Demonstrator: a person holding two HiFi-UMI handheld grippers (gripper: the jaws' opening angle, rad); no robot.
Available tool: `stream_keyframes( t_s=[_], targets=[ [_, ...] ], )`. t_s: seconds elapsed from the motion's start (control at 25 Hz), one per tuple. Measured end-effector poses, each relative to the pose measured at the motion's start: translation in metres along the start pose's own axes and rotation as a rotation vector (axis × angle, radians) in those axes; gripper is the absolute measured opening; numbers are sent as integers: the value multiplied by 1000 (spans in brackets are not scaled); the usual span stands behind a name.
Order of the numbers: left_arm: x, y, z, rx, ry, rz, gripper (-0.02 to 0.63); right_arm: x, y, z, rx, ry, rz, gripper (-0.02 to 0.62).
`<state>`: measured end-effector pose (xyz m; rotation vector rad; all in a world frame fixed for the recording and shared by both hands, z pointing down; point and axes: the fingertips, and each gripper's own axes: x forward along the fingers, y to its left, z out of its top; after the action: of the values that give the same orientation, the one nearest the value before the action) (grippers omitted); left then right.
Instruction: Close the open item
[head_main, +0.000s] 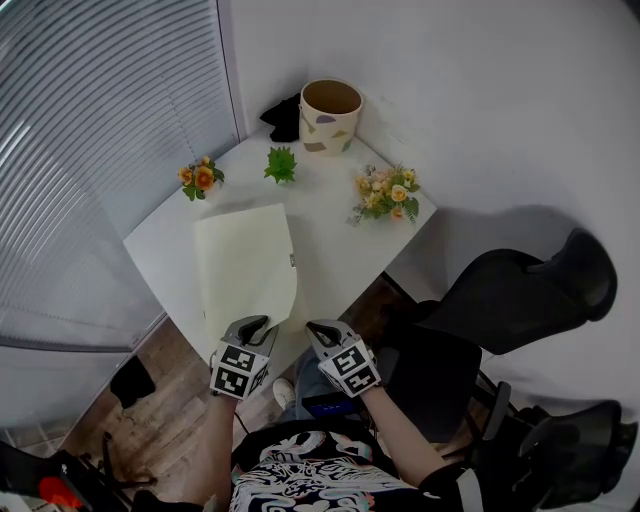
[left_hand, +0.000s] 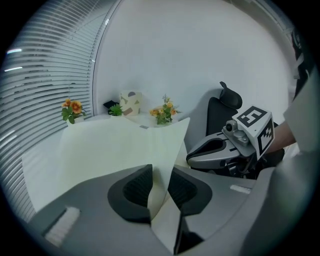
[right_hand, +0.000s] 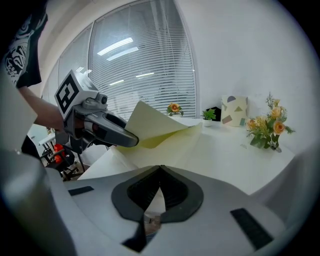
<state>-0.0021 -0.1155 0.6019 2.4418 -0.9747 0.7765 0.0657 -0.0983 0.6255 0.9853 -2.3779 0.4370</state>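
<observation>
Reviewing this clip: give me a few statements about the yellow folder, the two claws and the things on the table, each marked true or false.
1. The cover of the pale yellow folder passes between the jaws of the left claw. True.
2. The jaws of the right claw stand wide apart. False: they meet at their tips.
3. The cup lies on its side. False: it stands upright at the far corner of the table.
4. Two flower bunches and a small green plant stand on the table. True.
5. The folder lies shut and flat. False: its cover is lifted at the near end.
</observation>
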Motion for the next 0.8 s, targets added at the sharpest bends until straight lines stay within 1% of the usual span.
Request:
stream_keyframes(
  t_s=[0.12, 0.28, 0.44, 0.52, 0.64, 0.68, 0.72, 0.8],
  targets=[
    [5, 0, -3, -1, 53, -12, 82, 0, 0, -1, 1, -1, -1, 5],
    [10, -3, -7, 42, 138, -29, 84, 0, -1, 1, 5, -4, -2, 5],
    [13, -5, -11, 52, 211, -52, 89, -1, 0, -1, 0, 1, -2, 5],
    [16, -7, -13, 93, 264, -59, 92, -1, 0, 0, -5, 5, -1, 5],
    [21, -9, -17, 194, 353, -45, 97, 0, -1, 0, -4, 17, 2, 5],
    [22, -9, -18, 215, 372, -41, 98, 0, -2, 0, -5, 21, 2, 5],
    [22, -9, -18, 223, 383, -41, 98, 1, -2, 1, -7, 23, 3, 5],
    [23, -8, -19, 215, 381, -45, 100, 1, -2, 1, -10, 25, 4, 5]
  ],
)
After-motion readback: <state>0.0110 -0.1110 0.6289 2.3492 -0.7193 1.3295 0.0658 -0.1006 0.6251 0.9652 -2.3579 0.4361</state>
